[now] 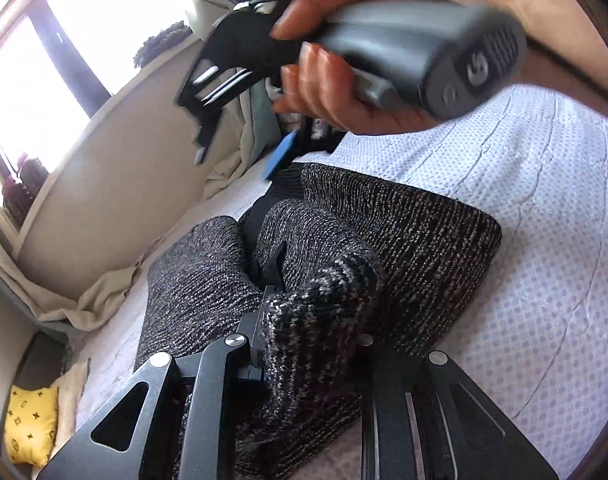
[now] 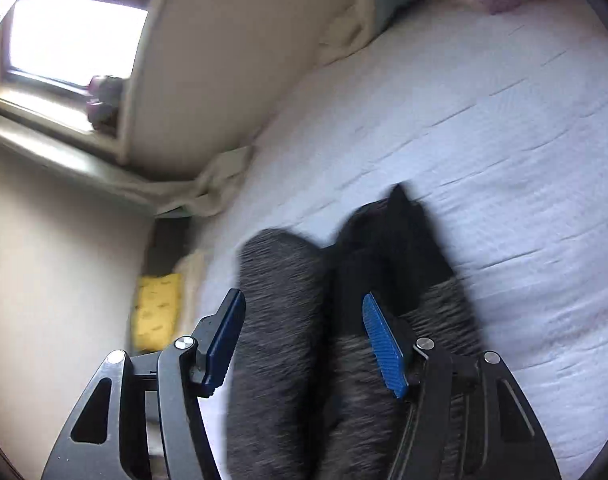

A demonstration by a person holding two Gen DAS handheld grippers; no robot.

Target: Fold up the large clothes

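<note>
On the white dotted bedspread (image 1: 543, 208) lies the dark knitted sweater (image 1: 403, 232), a bunched fold of it pinched in the left gripper (image 1: 304, 344), while the right gripper (image 2: 304, 344), gripped by a hand (image 1: 335, 84), hangs above the sweater with jaws spread, touching nothing.

Black-and-grey marled knit sweater (image 1: 383, 232) fills the centre, with a plain black lining showing at its twelve o'clock. Under it, a white bedspread (image 1: 543, 208) dotted pale lilac. Blue ribbed pads (image 2: 385, 346) on the black right gripper (image 2: 304, 344). At eight o'clock, a yellow cushion (image 1: 30, 424) with dark monogram print. Cream wall (image 1: 124, 184) at ten o'clock.
</note>
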